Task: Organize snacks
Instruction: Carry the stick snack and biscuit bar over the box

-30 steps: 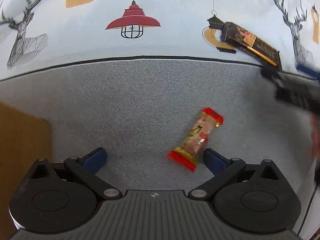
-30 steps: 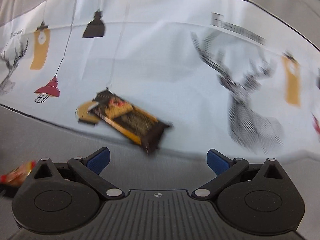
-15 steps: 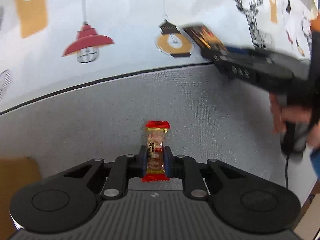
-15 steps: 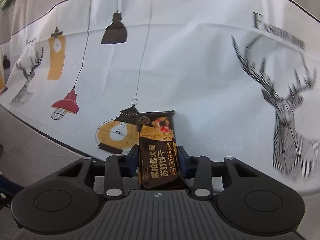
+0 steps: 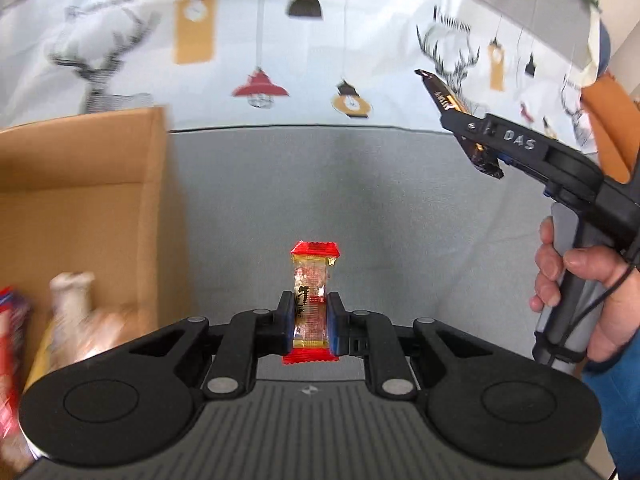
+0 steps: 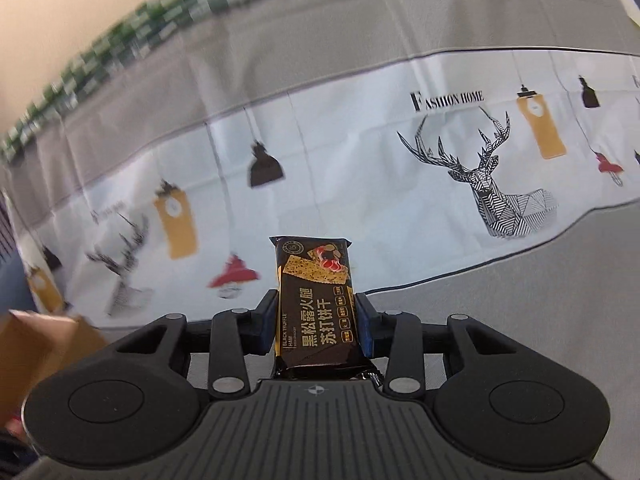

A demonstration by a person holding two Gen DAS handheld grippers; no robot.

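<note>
While both claws are full, the big cardboard box [image 5: 84, 200] matters most, because I think the snacks go in there next. It sits at the left edge of the surface [image 5: 320, 200], which has a grey cloth with deer and lamps printed farther back. Some snacks already lie inside the box, but they are too blurry to name.

Next in size is the right claw [image 6: 316, 322]. It is squeezed tight on a dark cracker pack [image 6: 316, 304], held up in the air. The pack's long side points forward, away from the claw. From the left wrist view, this claw [image 5: 472, 128] is up at the right side, well apart from the box.

Smaller is the left claw [image 5: 310, 322]. It is pinched shut on a little red candy bar [image 5: 314, 296], which also points forward and stands off the surface. The box wall is just to the left of this claw, so the left hand is much nearer. I guess it only needs a short move to the left and then a drop. The right hand [image 5: 576, 280] has to cross the whole surface.
</note>
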